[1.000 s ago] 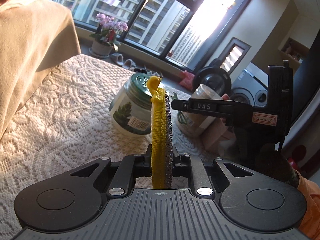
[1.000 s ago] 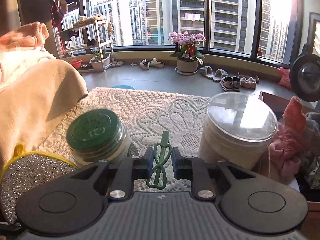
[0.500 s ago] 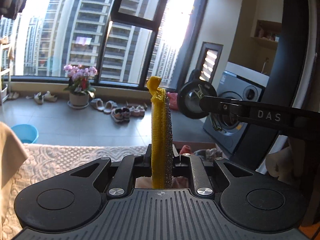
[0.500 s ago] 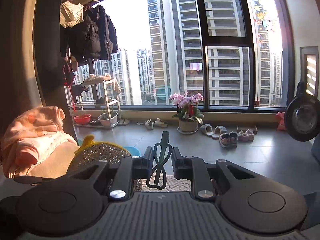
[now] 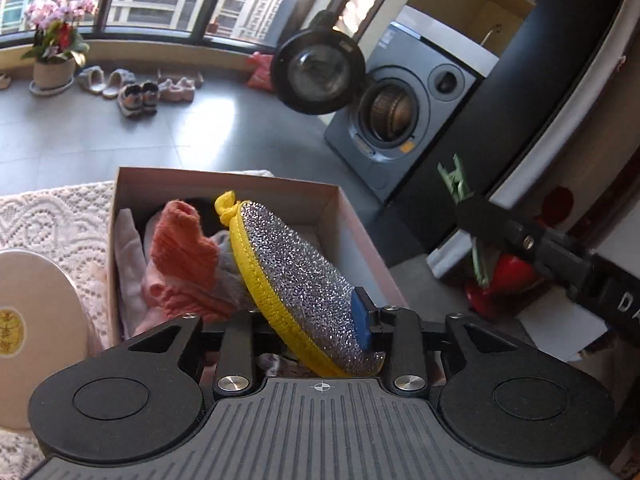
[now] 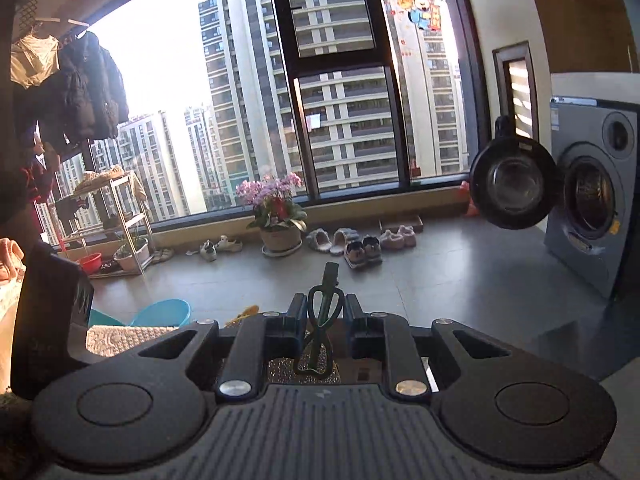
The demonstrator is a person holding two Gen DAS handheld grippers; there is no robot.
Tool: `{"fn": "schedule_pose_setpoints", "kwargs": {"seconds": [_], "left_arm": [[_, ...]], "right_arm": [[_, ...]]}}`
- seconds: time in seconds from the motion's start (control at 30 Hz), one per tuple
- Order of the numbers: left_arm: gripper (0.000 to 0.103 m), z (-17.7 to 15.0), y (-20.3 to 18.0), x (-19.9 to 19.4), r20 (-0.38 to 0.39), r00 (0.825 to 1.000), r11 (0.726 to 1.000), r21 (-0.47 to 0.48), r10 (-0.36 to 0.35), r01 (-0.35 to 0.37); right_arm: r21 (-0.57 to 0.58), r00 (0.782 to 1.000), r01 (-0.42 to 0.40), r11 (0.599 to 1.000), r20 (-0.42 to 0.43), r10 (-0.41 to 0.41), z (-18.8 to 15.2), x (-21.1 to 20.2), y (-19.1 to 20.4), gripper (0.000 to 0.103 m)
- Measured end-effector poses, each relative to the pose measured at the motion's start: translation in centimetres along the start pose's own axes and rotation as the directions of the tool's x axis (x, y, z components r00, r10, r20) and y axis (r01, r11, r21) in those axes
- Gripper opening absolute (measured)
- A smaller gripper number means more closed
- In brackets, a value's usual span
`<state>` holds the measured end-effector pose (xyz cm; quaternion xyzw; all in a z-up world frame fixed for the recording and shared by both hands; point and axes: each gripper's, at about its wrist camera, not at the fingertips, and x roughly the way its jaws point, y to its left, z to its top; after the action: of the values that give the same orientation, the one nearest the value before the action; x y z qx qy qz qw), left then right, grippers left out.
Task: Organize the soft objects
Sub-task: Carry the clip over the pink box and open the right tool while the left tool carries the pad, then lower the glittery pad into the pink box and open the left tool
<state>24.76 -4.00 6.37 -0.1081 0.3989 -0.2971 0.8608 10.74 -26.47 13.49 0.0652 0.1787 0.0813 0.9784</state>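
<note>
In the left wrist view my left gripper (image 5: 316,332) is open. A round scouring pad (image 5: 296,280), silver with a yellow rim and loop, tilts between its spread fingers over a cardboard box (image 5: 224,188). The box holds soft cloths, among them an orange one (image 5: 182,252). In the right wrist view my right gripper (image 6: 322,320) is shut on a green clip (image 6: 322,312) and is held high, facing the windows. The same gripper and clip (image 5: 456,182) show at the right of the left wrist view.
A lace cloth (image 5: 52,216) covers the table beside the box. A round pale lid (image 5: 36,332) sits at the left. A washing machine (image 5: 404,112) with an open door stands beyond. A flower pot (image 6: 280,236) and shoes (image 6: 362,248) line the window.
My left gripper swung right over the box and opened; the pad went from upright in the shut jaws to leaning loose. My right gripper rose away from the jars with the clip.
</note>
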Motion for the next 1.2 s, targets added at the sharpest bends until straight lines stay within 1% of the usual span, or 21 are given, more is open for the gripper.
{"fn": "schedule_pose_setpoints", "kwargs": {"seconds": [0.07,0.17,0.23,0.3,0.37,0.43,0.53,0.57,0.63,0.67,0.7,0.73,0.77,0.83,0.87,0.93,1.0,1.03,1.07,1.13,1.2], "left_arm": [[0.03,0.2,0.7,-0.4,0.004,0.998,0.998,0.032,0.055,-0.055],[0.031,0.5,1.5,-2.5,0.025,0.998,0.997,0.045,0.054,-0.055],[0.032,0.8,1.4,-4.7,0.068,0.996,0.996,0.052,0.062,-0.066],[0.031,1.0,1.0,-6.3,0.115,0.991,0.994,0.072,0.07,-0.079],[0.031,0.9,0.3,-8.0,0.166,0.985,0.992,0.103,0.052,-0.07],[0.031,1.0,0.1,-8.4,0.202,0.979,0.995,0.105,-0.016,-0.005],[0.032,1.5,0.2,-6.4,0.17,0.978,0.992,0.053,-0.123,0.115],[0.032,1.6,0.3,-5.4,0.144,0.983,0.993,0.043,-0.118,0.113],[0.032,1.5,0.2,-3.2,0.08,0.997,0.999,0.047,-0.008,0.004],[0.032,1.3,0.1,-2.3,0.06,0.997,0.996,0.066,0.047,-0.051],[0.025,1.2,0.0,-1.9,0.06,0.995,0.992,0.099,0.075,-0.08],[0.026,0.9,-0.2,-2.1,0.074,0.993,0.986,0.132,0.092,-0.102],[0.029,0.7,-0.6,-2.6,0.094,0.991,0.981,0.159,0.099,-0.113],[0.029,0.5,-1.4,-3.9,0.137,0.987,0.967,0.224,0.089,-0.119],[0.029,0.5,-1.8,-4.8,0.162,0.983,0.962,0.241,0.089,-0.127],[0.029,0.8,-2.5,-6.7,0.219,0.971,0.958,0.246,0.091,-0.145],[0.029,1.1,-2.8,-8.3,0.269,0.959,0.957,0.245,0.084,-0.153],[0.028,1.3,-2.8,-8.3,0.274,0.957,0.958,0.238,0.093,-0.161],[0.022,1.4,-2.7,-8.1,0.261,0.96,0.959,0.23,0.104,-0.166],[0.019,1.5,-2.3,-6.9,0.199,0.975,0.967,0.214,0.096,-0.139],[0.018,1.3,-2.0,-5.4,0.153,0.986,0.977,0.191,0.062,-0.092]], "right_arm": [[0.03,0.997,-0.019,0.999,-0.069,0.021,-1.3,2.1,-0.5,0.019],[0.076,0.983,-0.042,0.996,-0.177,0.055,-2.9,5.9,-0.5,0.019],[0.107,0.969,-0.05,0.993,-0.236,0.074,-3.9,8.3,-0.3,0.019],[0.112,0.96,-0.025,0.993,-0.274,0.055,-4.6,9.9,-0.1,0.019],[0.091,0.958,0.006,0.996,-0.286,0.021,-4.9,10.6,0.2,0.019],[0.083,0.961,0.011,0.997,-0.276,0.012,-4.6,10.0,0.7,0.019],[0.065,0.975,0.04,0.997,-0.22,-0.025,-3.3,8.4,0.8,0.027],[0.061,0.98,0.053,0.997,-0.196,-0.04,-2.9,7.7,0.7,0.031],[0.053,0.986,0.079,0.995,-0.148,-0.07,-2.1,6.2,0.5,0.036],[0.047,0.988,0.09,0.995,-0.131,-0.083,-1.8,5.6,0.5,0.04],[0.036,0.989,0.1,0.994,-0.112,-0.095,-1.7,4.9,0.5,0.041],[0.023,0.99,0.104,0.994,-0.099,-0.101,-1.6,4.3,0.6,0.042],[0.015,0.991,0.101,0.995,-0.087,-0.099,-1.6,3.7,0.8,0.042],[0.01,0.995,0.077,0.997,-0.066,-0.076,-1.2,3.1,1.0,0.043],[0.011,0.997,0.062,0.998,-0.055,-0.061,-1.1,2.9,1.2,0.047],[0.014,0.998,0.044,0.999,-0.034,-0.043,-0.7,2.7,1.6,0.052],[0.014,0.999,0.041,0.999,-0.008,-0.041,-0.2,2.6,2.0,0.055],[0.017,0.999,0.04,0.999,0.004,-0.04,0.1,2.4,2.1,0.055],[0.023,0.999,0.037,0.999,0.01,-0.037,0.2,2.2,2.1,0.056],[0.033,1.0,0.026,0.999,0.012,-0.026,0.4,2.1,2.0,0.056],[0.035,1.0,0.016,0.999,0.003,-0.016,0.1,2.1,1.9,0.056]]}}
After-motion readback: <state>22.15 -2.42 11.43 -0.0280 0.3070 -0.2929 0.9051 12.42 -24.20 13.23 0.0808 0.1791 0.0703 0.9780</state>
